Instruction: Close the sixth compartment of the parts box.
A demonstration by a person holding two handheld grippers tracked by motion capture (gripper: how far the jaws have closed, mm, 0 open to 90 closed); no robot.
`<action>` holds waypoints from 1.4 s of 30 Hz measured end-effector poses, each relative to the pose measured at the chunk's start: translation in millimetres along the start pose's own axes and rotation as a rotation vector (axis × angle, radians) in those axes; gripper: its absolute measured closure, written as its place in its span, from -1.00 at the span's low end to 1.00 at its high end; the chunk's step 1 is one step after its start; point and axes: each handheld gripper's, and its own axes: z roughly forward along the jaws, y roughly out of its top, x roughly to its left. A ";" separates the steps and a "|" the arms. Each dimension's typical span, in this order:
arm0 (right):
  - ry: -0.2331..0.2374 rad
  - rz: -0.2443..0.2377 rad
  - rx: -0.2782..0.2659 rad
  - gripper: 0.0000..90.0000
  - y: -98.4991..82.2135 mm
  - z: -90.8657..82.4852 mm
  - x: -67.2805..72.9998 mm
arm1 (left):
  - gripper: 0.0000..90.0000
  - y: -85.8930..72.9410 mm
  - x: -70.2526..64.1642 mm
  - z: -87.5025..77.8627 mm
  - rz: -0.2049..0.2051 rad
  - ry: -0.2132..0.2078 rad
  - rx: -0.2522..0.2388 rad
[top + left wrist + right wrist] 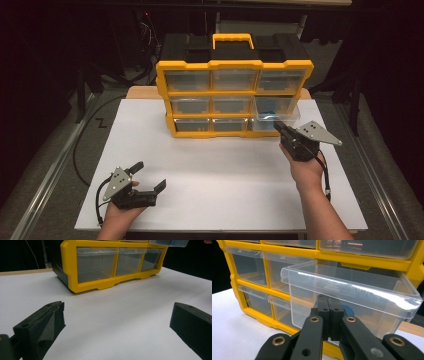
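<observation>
A yellow organiser (235, 92) with clear plastic drawers stands at the back of the white table top (225, 170). Its middle-row right drawer (276, 117) is pulled out part way, and something blue (266, 106) lies inside. My right gripper (278, 127) is shut, its tips against the front of that drawer. In the right gripper view the joined jaws (328, 300) sit just under the drawer's front lip (362, 290), nothing between them. My left gripper (149, 175) rests open near the table's front left. Between its jaws (117, 312) is bare table.
The organiser's other drawers (96, 263) are pushed in and look empty. A yellow carry handle (233, 37) tops the case. A wooden board edge (142, 91) shows behind the white top. Dark floor and cables (80, 150) lie left of the table.
</observation>
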 end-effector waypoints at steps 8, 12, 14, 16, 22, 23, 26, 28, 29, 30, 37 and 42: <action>-0.006 -0.003 0.004 1.00 1.5 4.6 -1.7 | -0.99 0.0 0.0 0.0 0.000 -0.001 0.000; -0.009 -0.003 0.009 1.00 2.4 7.2 -2.6 | -0.99 0.1 -0.1 -0.1 -0.001 -0.002 -0.002; -0.011 -0.004 0.008 1.00 2.6 8.3 -3.1 | -0.99 0.1 -0.1 -0.2 -0.002 -0.002 -0.002; -0.013 -0.002 0.010 1.00 2.7 9.9 -3.5 | -0.99 0.1 -0.1 -0.2 -0.002 -0.002 -0.002; -0.021 -0.004 0.015 1.00 2.7 14.8 -4.4 | -0.99 0.1 0.0 -0.1 -0.003 -0.004 -0.003; -0.023 -0.005 0.016 1.00 2.8 15.9 -4.6 | -0.99 0.1 0.0 -0.1 -0.004 -0.004 -0.003; -0.026 -0.006 0.019 1.00 3.2 18.2 -5.3 | -0.99 0.1 -0.3 -0.1 -0.001 -0.007 0.000; -0.029 -0.006 0.024 1.00 4.2 20.0 -5.7 | -0.99 0.0 -0.6 0.0 -0.003 -0.007 -0.004; -0.031 -0.003 0.024 1.00 5.0 21.3 -6.1 | -0.99 0.0 -0.7 -0.1 -0.005 -0.008 -0.005; -0.031 -0.005 0.024 1.00 5.7 22.3 -6.6 | -0.99 0.1 -0.8 -0.1 -0.005 -0.007 -0.007; -0.042 -0.009 0.027 1.00 8.4 30.4 -8.2 | -0.99 0.1 -0.5 -0.3 -0.010 -0.005 -0.009; -0.052 -0.014 0.036 1.00 9.6 35.2 -9.8 | -0.99 0.1 -0.4 -0.5 -0.011 -0.007 -0.009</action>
